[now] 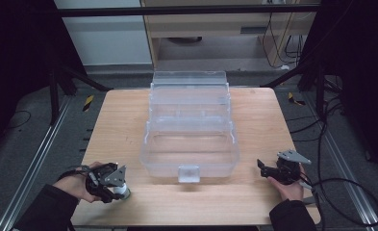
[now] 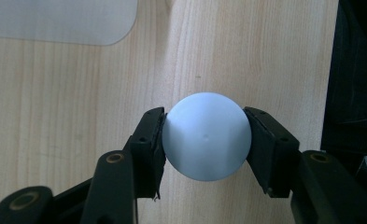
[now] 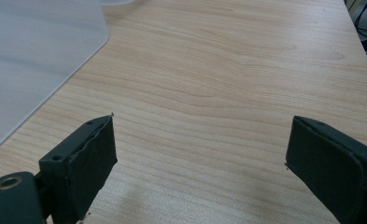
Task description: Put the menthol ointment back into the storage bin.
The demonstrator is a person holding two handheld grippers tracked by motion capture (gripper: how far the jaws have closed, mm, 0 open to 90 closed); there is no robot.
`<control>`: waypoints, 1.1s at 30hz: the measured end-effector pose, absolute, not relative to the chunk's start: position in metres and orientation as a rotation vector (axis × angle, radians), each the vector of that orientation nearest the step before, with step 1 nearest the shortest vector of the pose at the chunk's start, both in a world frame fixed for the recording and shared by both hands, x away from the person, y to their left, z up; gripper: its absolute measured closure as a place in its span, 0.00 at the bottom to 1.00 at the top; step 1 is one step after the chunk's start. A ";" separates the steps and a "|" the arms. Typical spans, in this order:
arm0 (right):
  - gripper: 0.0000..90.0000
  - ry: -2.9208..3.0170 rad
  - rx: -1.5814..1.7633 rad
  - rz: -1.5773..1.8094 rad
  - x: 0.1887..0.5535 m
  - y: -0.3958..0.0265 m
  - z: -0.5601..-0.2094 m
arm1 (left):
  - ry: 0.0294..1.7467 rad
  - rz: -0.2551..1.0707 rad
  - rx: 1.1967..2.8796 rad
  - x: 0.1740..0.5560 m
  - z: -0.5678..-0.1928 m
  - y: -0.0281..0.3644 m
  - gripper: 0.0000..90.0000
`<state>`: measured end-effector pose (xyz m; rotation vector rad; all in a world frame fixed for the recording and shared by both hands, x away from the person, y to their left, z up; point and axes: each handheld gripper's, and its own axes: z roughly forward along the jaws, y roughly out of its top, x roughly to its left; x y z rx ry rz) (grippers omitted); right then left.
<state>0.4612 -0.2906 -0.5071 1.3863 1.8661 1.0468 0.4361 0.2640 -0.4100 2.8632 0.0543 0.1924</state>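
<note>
A pale blue ball (image 2: 206,136) sits between the two black jaws of my left gripper (image 2: 204,140), which is shut on it just above the wooden table (image 2: 78,107). In the high view that left gripper (image 1: 113,185) is at the table's front left corner, with the ball (image 1: 123,191) peeking out beneath it. My right gripper (image 3: 200,154) stands open over bare wood, nothing between its jaws. From above, the right gripper (image 1: 268,168) is at the front right, beside the clear plastic box (image 1: 190,127).
The clear lidded box fills the table's middle, its latch (image 1: 188,173) facing the front edge. Its frosted corner (image 3: 36,60) shows left of my right gripper, and a box corner (image 2: 59,21) lies ahead of the left one. Cables (image 1: 340,187) trail off the right side.
</note>
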 end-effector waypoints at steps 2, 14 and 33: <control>0.10 1.867 1.385 1.047 0.461 -0.291 -0.507 | 0.058 0.199 2.864 0.438 -0.405 0.263 0.56; 0.10 1.867 1.383 1.044 0.461 -0.290 -0.507 | 0.060 0.247 2.850 0.448 -0.375 0.257 0.56; 0.10 1.862 1.384 1.041 0.461 -0.291 -0.507 | 0.066 0.308 2.797 0.464 -0.325 0.246 0.56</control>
